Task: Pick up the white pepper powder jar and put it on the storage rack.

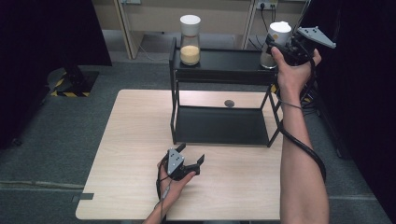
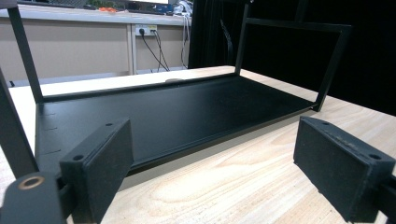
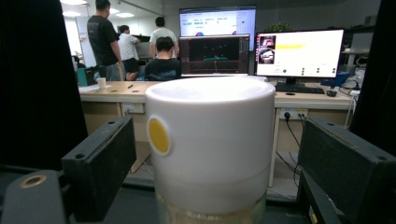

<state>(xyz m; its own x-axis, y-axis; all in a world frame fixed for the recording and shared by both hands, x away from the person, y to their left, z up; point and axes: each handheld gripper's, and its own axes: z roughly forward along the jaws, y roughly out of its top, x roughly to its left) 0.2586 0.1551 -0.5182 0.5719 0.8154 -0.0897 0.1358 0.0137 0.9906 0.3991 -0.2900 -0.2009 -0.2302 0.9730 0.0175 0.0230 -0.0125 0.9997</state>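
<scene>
Nearest the person, the left gripper (image 1: 192, 162) rests low over the pale wooden table (image 1: 135, 154), its jaws spread and holding nothing; in the left gripper view it looks across the bare lower tray of the black metal two-tier rack (image 2: 187, 112). It is well apart from the work and, by my reading, best kept idle there.

Farther back, the right gripper (image 1: 280, 45) is raised to the rack's top shelf (image 1: 224, 60) at its right end, where the white-lidded glass jar with a yellow dot on its cap (image 3: 210, 144) stands. In the right gripper view the jar sits between the two black pads (image 3: 100, 163), the jaws spread with a gap at each side — not yet pinching. The pads sit level with the white lid rather than the glass below.

The step in hand looks like taking hold of this jar. To do it well I would lower the jaws a touch so the pads meet the glass body or the lid's lower band, keep the jar centred between them, and close evenly — a lopsided squeeze could tip the jar off the shelf's edge. Lift straight up before drawing back.

At the shelf's far-left end stands a second white-lidded glass jar half full of yellow grains (image 1: 190, 42), well apart and no obstacle.
</scene>
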